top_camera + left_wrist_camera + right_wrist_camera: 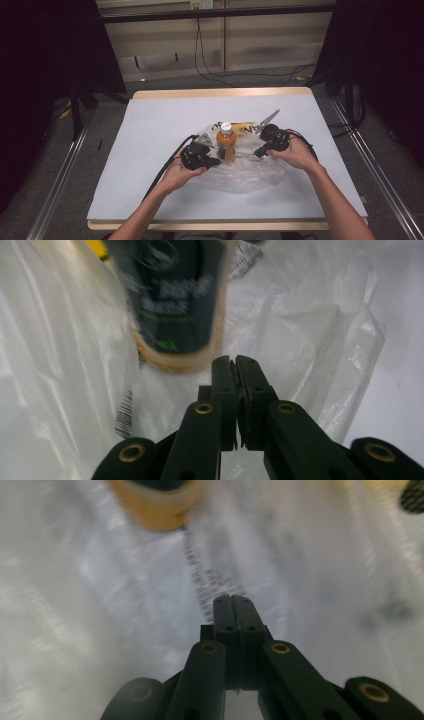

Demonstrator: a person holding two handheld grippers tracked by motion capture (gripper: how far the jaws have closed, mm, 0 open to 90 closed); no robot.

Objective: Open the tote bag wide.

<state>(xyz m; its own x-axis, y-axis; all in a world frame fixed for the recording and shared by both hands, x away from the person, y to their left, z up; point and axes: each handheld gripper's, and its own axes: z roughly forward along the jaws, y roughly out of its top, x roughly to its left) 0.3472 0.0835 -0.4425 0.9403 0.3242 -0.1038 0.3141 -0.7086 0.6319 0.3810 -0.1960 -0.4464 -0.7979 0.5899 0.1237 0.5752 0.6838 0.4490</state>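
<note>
Two grippers: left gripper (216, 161) and right gripper (257, 151), jaws pressed together, gripping nothing.
Bottle (226, 142): upright between them, standing on the plastic bag (250, 172).
Table (150, 130): under the bag.

glossy clear plastic bag (250, 172), matt black tools

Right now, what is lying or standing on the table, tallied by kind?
Orange plastic drink bottle with white cap: 1
Clear crinkled plastic bag: 1
Yellow flat packet behind the bottle: 1
Black hand-held gripper, left and right: 2
Total: 5
</note>
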